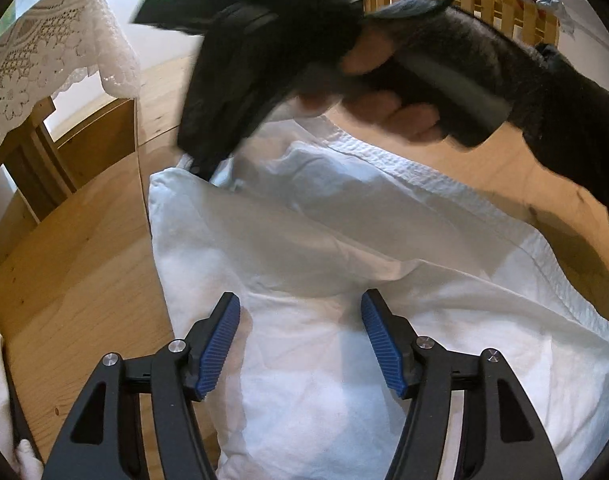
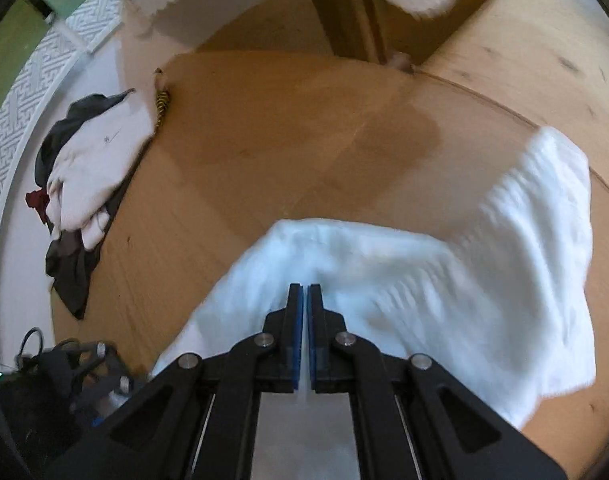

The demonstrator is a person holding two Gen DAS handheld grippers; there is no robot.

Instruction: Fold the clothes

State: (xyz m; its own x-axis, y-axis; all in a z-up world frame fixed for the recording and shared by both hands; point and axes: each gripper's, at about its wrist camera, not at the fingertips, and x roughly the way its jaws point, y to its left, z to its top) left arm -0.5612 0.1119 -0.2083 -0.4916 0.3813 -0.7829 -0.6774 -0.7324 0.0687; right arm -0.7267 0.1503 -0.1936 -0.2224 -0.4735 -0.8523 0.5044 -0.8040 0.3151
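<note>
Folding a white garment (image 1: 304, 240) on the wooden table (image 1: 76, 264) is the job, and I judge the step in hand to be laying a fold down and letting it go. At the far left of the left wrist view stands a side table under a lace cloth (image 1: 44, 60), well apart from the work. Nearer, my left gripper (image 1: 300, 304) hovers over the near part of the garment with its blue pads (image 1: 220, 344) spread apart and nothing between them; the cloth lies beneath, not pinched. To the right and farther off, the right gripper (image 1: 202, 170) comes down from a sleeved hand (image 1: 384, 96) onto the far left corner of the cloth. Its own camera shows its jaws pressed together, with white fabric right at the tips; I take it as pinching the cloth's edge, though blur keeps me from being sure. In that same view a pile of other clothes (image 2: 84, 184) waits at the table's left edge, well clear.

To do this well, I would lower that pinched corner until the edges line up, release only once it rests flat, then smooth outward with the spread left gripper.

The garment's long axis seems to run from the near side towards the far right, along the ribbed hem (image 1: 424, 176). Which end is the neck I cannot tell.
</note>
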